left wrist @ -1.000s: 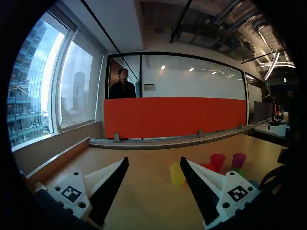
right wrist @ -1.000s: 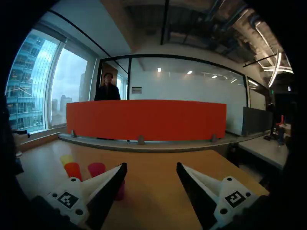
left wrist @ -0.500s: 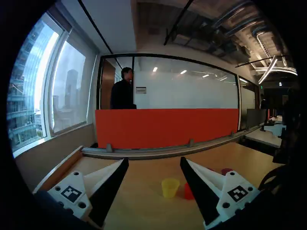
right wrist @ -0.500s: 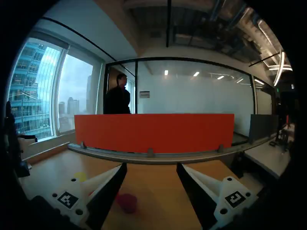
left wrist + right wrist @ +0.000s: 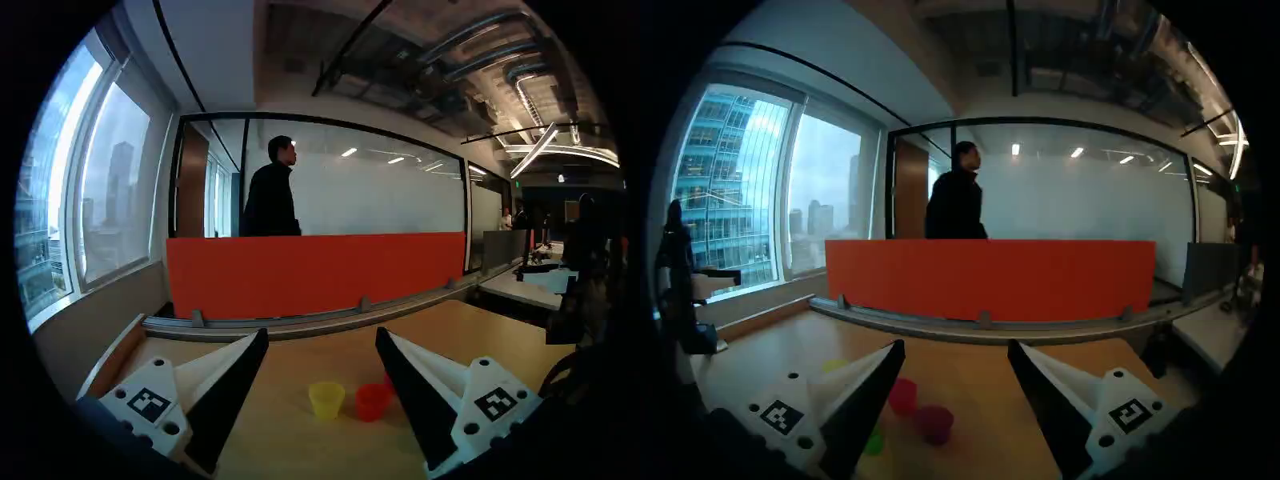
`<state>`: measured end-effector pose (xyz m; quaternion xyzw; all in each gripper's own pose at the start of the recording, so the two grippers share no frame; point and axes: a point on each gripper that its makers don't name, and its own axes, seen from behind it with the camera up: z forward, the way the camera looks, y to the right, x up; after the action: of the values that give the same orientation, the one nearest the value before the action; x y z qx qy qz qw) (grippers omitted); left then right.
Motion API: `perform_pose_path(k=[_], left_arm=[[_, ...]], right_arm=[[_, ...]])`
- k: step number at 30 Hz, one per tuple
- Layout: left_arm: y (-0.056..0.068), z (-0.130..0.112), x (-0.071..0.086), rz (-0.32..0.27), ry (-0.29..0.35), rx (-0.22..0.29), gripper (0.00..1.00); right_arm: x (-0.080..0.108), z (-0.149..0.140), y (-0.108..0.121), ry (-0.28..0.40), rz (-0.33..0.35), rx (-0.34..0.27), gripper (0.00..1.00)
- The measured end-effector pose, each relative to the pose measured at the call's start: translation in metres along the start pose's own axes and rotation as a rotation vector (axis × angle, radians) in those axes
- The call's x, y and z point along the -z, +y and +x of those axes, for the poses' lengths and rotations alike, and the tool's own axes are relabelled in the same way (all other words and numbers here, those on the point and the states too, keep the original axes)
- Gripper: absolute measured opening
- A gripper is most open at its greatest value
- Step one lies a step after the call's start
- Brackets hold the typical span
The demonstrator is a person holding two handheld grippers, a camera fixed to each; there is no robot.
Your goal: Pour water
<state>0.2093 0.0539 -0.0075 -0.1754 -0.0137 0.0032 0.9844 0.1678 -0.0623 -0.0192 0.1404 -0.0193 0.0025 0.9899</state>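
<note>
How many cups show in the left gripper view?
2: a yellow cup and a red cup beside it, between the fingers. Others may hide behind the fingers.

Tabletop point(image 5: 280, 442): smooth matt wood-look laminate. Cups point(image 5: 326, 398): translucent plastic (slightly glossy). Fingers point(image 5: 440, 380): matt white plastic w/ black pads.

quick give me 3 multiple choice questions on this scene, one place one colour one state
1. In the left gripper view, the yellow cup sits where from the red cup? A left of it B inside it C on top
2. The long divider is A blue B orange C green
3. The left gripper is A open, empty B shut on a cup C shut on a bottle
Answers: 1 A, side by side; 2 B, plain orange panel; 3 A, fingers spread, gripping nothing.
</note>
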Motion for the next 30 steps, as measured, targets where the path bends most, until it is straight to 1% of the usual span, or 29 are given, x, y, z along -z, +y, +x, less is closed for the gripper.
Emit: perform_pose_path(k=[6,9,15,18,21,24,30], left_arm=[[0.017,-0.005,0.002,-0.082,-0.028,0.009,1.0],[0.029,-0.004,0.003,-0.135,-0.027,0.02,1.0],[0.052,0.002,0.008,-0.236,-0.017,0.028,1.0],[0.061,0.005,0.01,-0.273,-0.013,0.022,1.0],[0.066,0.005,0.011,-0.297,-0.011,0.017,1.0],[0.07,0.004,0.012,-0.311,-0.013,0.01,1.0],[0.076,-0.001,0.011,-0.339,-0.029,0.008,1.0]], right_arm=[[0.006,0.008,-0.026,0.016,0.119,0.026,1.0],[0.009,0.011,-0.039,0.018,0.177,0.031,1.0],[0.014,0.015,-0.058,0.018,0.279,-0.004,1.0],[0.014,0.015,-0.061,0.019,0.304,-0.013,1.0],[0.013,0.015,-0.061,0.016,0.31,-0.017,1.0],[0.012,0.013,-0.062,0.009,0.32,-0.01,1.0],[0.013,0.008,-0.071,-0.007,0.352,0.02,1.0]])
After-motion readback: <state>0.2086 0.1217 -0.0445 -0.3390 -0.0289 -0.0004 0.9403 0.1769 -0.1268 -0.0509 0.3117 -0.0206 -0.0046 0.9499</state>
